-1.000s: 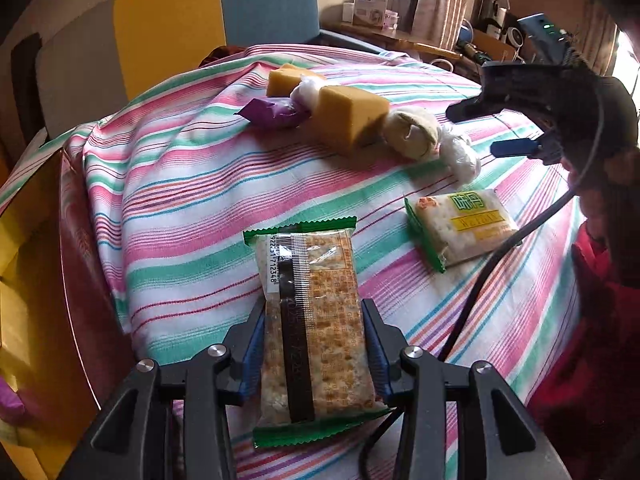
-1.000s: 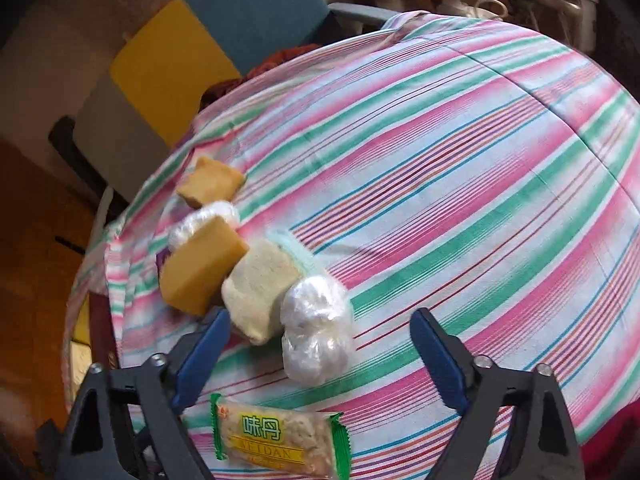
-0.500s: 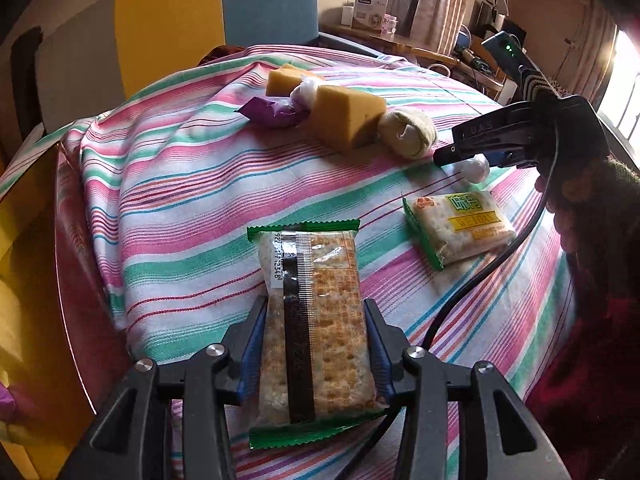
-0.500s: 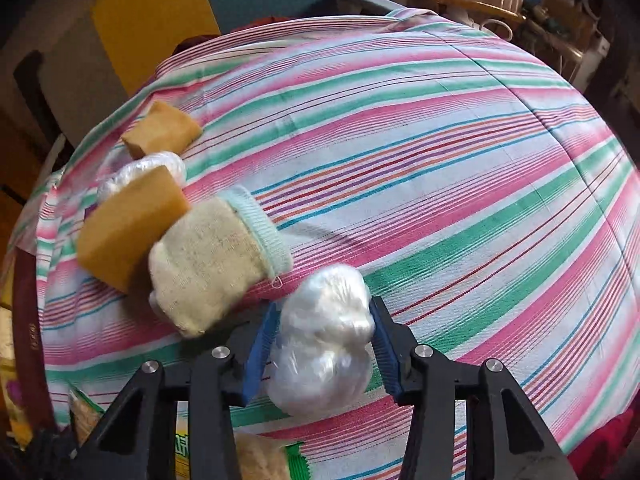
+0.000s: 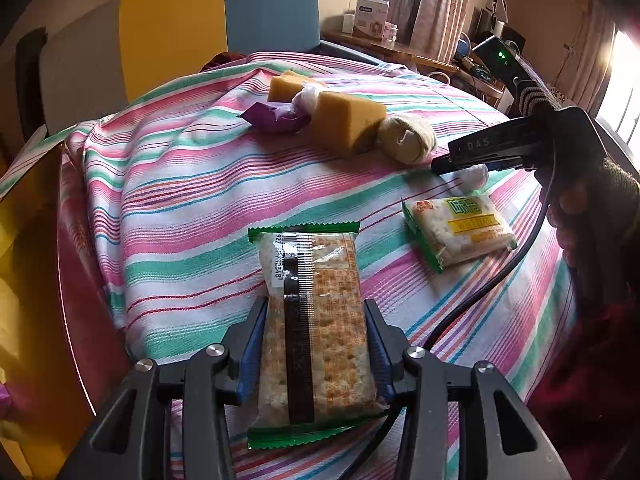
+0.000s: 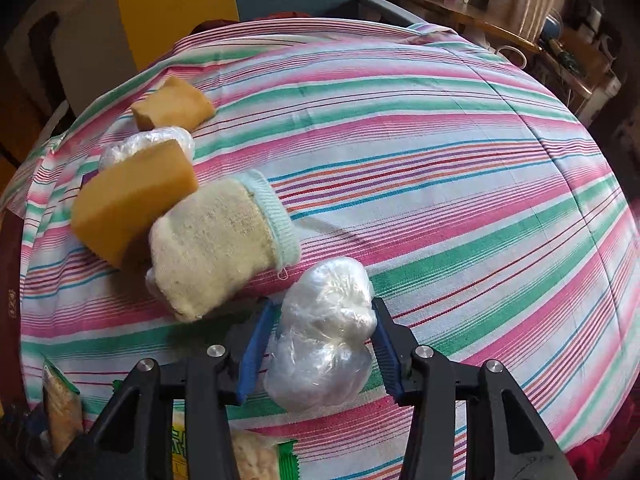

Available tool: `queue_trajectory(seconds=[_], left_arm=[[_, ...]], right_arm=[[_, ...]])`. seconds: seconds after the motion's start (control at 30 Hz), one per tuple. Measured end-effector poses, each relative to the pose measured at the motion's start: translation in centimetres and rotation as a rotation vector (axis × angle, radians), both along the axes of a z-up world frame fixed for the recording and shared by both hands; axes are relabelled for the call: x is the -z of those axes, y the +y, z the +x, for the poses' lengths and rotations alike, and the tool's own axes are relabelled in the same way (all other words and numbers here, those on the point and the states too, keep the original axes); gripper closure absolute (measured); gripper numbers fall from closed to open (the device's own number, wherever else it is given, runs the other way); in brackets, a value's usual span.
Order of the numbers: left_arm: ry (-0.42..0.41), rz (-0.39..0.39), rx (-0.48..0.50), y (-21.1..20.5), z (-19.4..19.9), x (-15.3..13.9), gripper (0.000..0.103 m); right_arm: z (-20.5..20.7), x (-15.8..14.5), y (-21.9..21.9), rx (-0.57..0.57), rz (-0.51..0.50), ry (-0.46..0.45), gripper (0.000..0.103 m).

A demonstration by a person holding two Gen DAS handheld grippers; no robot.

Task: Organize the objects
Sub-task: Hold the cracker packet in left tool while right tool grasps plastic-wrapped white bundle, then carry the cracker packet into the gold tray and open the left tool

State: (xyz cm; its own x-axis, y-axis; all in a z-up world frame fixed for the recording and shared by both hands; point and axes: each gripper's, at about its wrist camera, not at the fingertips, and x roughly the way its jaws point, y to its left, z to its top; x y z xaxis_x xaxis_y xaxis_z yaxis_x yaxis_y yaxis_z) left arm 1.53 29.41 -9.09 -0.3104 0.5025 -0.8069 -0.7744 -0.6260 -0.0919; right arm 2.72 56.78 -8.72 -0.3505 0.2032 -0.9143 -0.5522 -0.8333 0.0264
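Observation:
My left gripper [image 5: 314, 326] is shut on a green-edged cracker packet [image 5: 316, 328], held over the near edge of the striped table [image 5: 180, 208]. My right gripper [image 6: 322, 332] is shut on a clear plastic-wrapped white bundle [image 6: 324, 332], just above the cloth. In the left wrist view the right gripper [image 5: 460, 162] shows at the right, with the bundle [image 5: 474, 176] partly hidden behind it. A second cracker packet [image 5: 460, 232] lies beside it. A row of two orange sponges [image 6: 132, 200], another wrapped bundle [image 6: 148, 142], a cream sock roll [image 6: 220, 240] and a purple packet [image 5: 276, 118] lies beyond.
A yellow, blue and grey chair back [image 5: 180, 36] stands behind the table. A cluttered wooden shelf [image 5: 400, 48] with a white box is at the far right. The right gripper's black cable [image 5: 500, 276] hangs across the table's right side.
My right gripper moved in from above, closed on the plastic-wrapped bundle and has drawn it a little away from the sock roll. My left gripper has kept its hold on the cracker packet.

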Motion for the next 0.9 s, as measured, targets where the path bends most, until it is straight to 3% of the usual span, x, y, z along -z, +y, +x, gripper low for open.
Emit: queue_trajectory(seconds=[0.67, 0.83, 0.9], left_arm=[[0.005, -0.004, 0.016, 0.1, 0.0, -0.2, 0.058], [-0.041, 0.001, 0.008, -0.1, -0.1, -0.8, 0.058], [-0.059, 0.041, 0.015, -0.6, 0.2, -2.0, 0.058]], right_arm=[[-0.7, 0.0, -1.2, -0.038, 0.068, -0.019, 0.054], [-0.7, 0.0, -1.6, -0.042, 0.077, -0.016, 0.054], [-0.8, 0.2, -1.6, -0.044, 0.079, -0.015, 0.054]])
